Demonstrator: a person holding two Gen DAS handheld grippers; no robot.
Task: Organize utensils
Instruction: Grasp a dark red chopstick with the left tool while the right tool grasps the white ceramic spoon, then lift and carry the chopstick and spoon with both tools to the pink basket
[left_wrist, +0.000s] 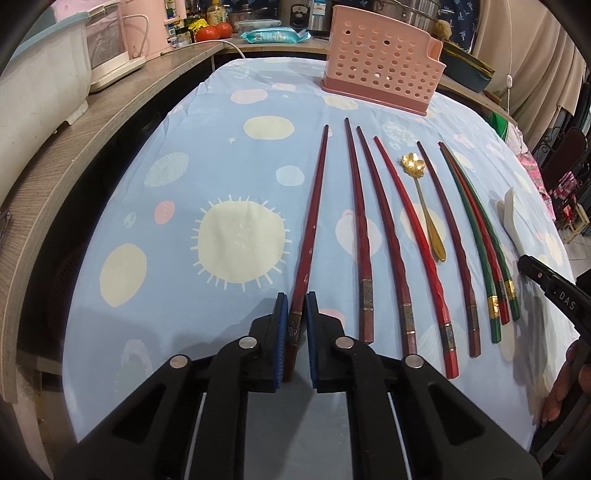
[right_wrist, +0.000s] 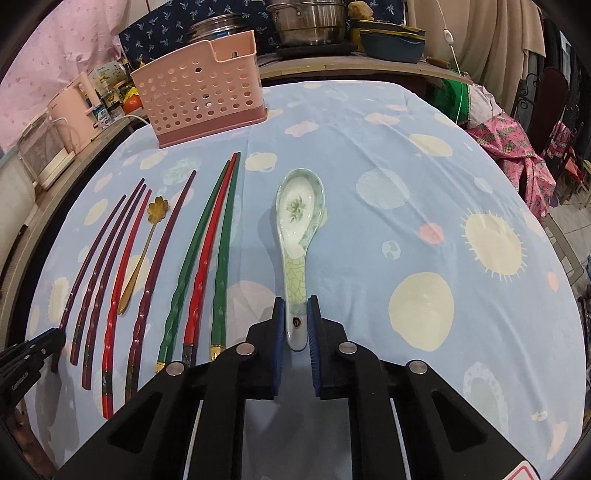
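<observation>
My left gripper (left_wrist: 296, 302) is shut on the handle end of a dark red chopstick (left_wrist: 312, 218), the leftmost of a row lying on the tablecloth. Beside it lie several more red, maroon and green chopsticks (left_wrist: 384, 236) and a gold flower spoon (left_wrist: 424, 199). My right gripper (right_wrist: 296, 308) is shut on the handle of a pale green ceramic spoon (right_wrist: 299, 210), which lies bowl-up and points away. A pink perforated utensil holder (left_wrist: 384, 62) (right_wrist: 201, 92) stands upright at the far side of the table.
The blue patterned tablecloth (right_wrist: 406, 155) covers the table. A wooden counter (left_wrist: 74, 147) with appliances runs along the left. Pots (right_wrist: 310, 22) and dishes stand behind the holder. The other gripper's black tip (left_wrist: 546, 284) shows at the right edge, near the white spoon (left_wrist: 513, 218).
</observation>
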